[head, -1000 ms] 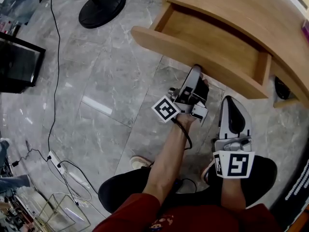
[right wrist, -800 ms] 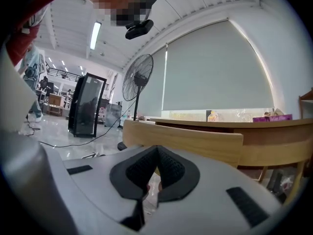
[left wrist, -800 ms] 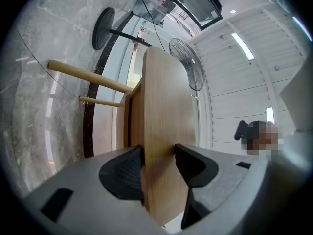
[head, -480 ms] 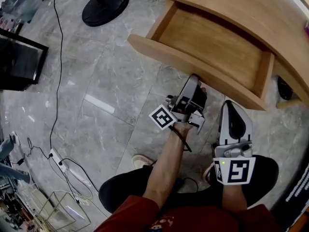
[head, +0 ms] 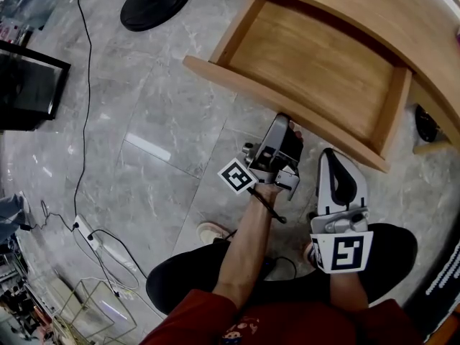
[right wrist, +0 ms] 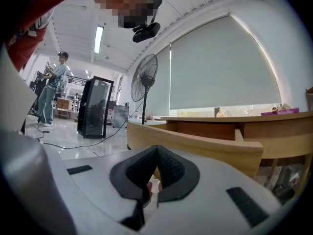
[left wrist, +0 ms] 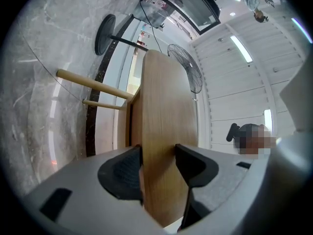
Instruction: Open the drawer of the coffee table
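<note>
At the drawer front [left wrist: 166, 106]: our left gripper [left wrist: 159, 166] clamps it, tips hidden from overhead.
Right gripper [right wrist: 155, 174]: ours, jaws together, empty.

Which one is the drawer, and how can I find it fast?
Find the big curved wooden table at the top right of the head view. The drawer is the shallow wooden box sticking out from under it toward the person. Unlike the flat table, it is open and empty, and the left claw is pinching its curved front board.
</note>
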A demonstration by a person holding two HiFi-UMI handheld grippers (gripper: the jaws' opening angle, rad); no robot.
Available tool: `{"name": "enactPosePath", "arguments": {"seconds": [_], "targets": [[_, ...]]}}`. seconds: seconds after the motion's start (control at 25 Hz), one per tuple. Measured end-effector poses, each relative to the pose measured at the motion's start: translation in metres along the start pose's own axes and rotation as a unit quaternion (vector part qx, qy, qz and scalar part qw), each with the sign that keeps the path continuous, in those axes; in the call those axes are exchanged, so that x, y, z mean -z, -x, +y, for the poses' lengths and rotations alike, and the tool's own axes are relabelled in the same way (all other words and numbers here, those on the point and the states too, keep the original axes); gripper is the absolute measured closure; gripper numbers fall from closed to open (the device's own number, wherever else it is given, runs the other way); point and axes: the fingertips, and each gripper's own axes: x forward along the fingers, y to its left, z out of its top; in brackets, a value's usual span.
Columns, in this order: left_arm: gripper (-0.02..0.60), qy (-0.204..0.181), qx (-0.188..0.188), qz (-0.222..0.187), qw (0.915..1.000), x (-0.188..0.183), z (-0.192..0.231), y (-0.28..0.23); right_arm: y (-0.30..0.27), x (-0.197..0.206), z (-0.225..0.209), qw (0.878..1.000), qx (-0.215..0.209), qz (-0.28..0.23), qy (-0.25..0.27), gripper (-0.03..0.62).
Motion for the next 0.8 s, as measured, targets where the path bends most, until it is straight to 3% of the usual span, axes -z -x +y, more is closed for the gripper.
{"name": "enactPosePath", "arguments": {"seconds": [0.52,0.8], "targets": [[0.359,0.019,0.008,-0.015,0.9997,-0.002,0.021,0.013,-0.006,0.026,0.019,0.999,-0.013,0.022,-0.025,0.599],[0.359,0.008,0.008,0.007,0.9999,-0.001,0.023,0.013,-0.009,0.026,0.019,0.999,-0.015,0.021,-0.029,0.599]]}}
